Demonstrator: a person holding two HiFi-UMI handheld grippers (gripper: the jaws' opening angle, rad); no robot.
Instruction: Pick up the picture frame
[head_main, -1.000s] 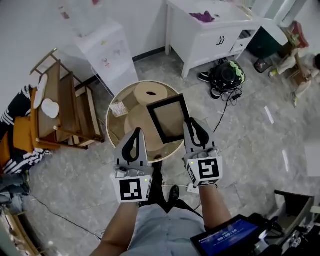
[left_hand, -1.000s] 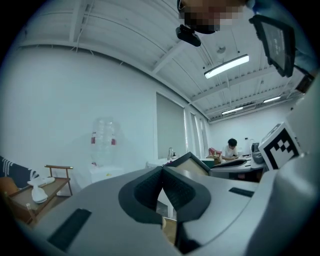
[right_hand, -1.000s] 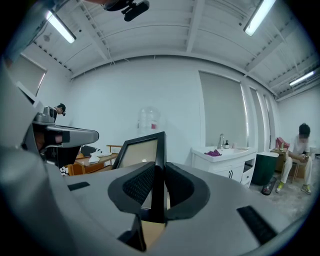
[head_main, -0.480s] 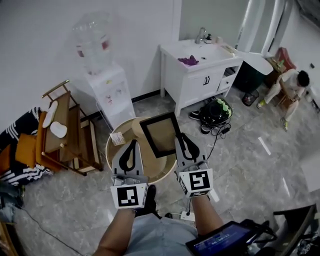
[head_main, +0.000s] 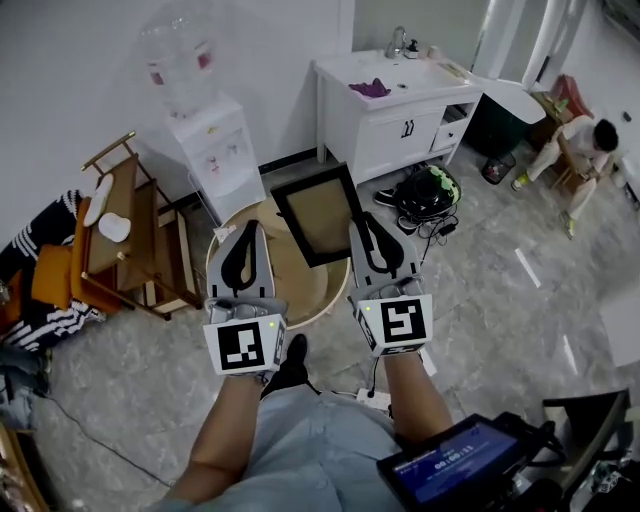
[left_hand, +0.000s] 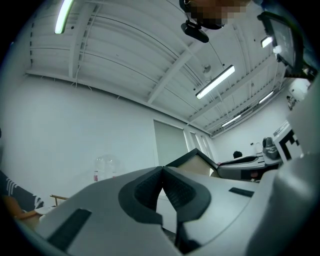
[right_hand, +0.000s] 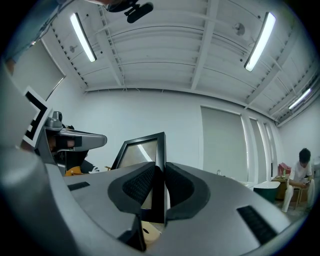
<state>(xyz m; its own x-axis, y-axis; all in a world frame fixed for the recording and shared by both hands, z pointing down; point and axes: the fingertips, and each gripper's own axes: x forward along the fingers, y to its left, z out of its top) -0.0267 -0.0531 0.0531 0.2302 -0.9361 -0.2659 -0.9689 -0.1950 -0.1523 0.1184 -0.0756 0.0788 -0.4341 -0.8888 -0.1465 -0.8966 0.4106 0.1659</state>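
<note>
Two fingers of my right gripper are closed on the black border of the picture frame, pads pressing either face of its near edge. That grip alone carries the frame, which is tilted with its pale panel facing up toward me. In the head view it hangs over the far rim of the round wooden worktop. On my left gripper the fingers are fully together with nothing between them, near the frame's left side but apart from it. A white cabinet and a water dispenser stand beyond, against the wall
</note>
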